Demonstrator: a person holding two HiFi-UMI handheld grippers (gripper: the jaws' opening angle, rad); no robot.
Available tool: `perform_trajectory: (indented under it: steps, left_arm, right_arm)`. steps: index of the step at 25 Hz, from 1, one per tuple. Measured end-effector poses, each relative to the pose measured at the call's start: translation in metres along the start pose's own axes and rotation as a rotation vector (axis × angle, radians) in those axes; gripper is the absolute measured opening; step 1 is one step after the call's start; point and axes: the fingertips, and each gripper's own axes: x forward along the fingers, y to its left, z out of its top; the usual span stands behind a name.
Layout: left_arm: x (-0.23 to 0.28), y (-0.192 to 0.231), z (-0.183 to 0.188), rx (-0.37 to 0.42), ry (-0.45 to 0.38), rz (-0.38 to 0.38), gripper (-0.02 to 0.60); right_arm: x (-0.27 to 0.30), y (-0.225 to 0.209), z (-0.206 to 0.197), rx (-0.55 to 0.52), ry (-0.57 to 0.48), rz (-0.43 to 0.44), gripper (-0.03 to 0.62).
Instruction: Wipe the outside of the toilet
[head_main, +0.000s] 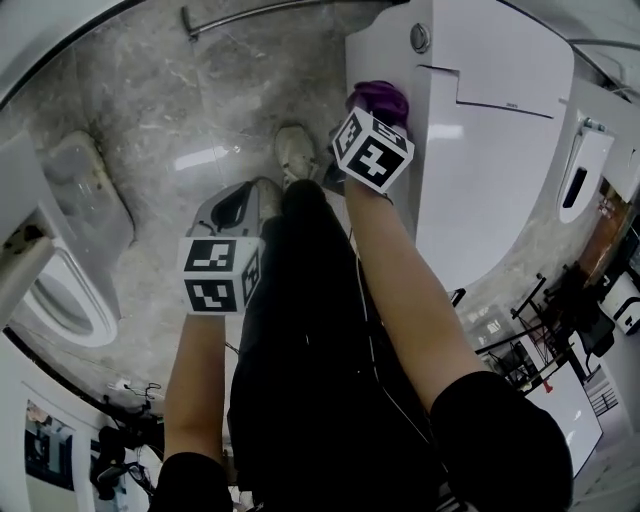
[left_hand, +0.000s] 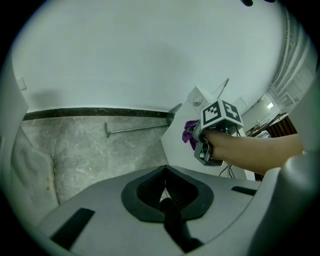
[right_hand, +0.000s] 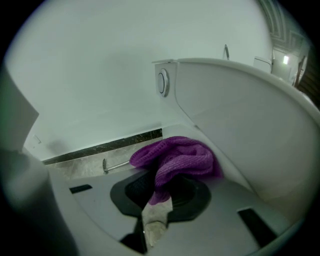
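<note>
My right gripper pinching a purple cloth beside the white toilet, my left gripper pressed together, empty, metal bar on the floor

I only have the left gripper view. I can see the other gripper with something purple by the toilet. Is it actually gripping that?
Observer: Yes. The right gripper view shows the right gripper shut on the purple cloth, which bunches over its jaws.
Operator: Which part is it at?
Observer: In the head view, the cloth sits against the side of the toilet, at the upper corner near the round flush button.
Operator: Anything near the base?
Observer: The person's shoe stands on the floor close to it.
</note>
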Motion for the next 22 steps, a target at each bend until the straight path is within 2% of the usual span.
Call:
perform_trajectory:
  steps: [11,16,22]
  left_arm:
    - [0.011,0.019,0.052,-0.081,-0.024,0.016,0.009]
    - [0.018,0.018,0.074,-0.085,-0.045,0.027,0.009]
    - [0.024,0.018,0.081,-0.106,-0.053,0.034,0.009]
  right_arm:
    - [0.052,0.038,0.066,-0.019,-0.010,0.035,0.063]
    - [0.072,0.046,0.098,-0.007,-0.025,0.040,0.063]
    - [0.081,0.064,0.128,-0.058,-0.067,0.107,0.063]
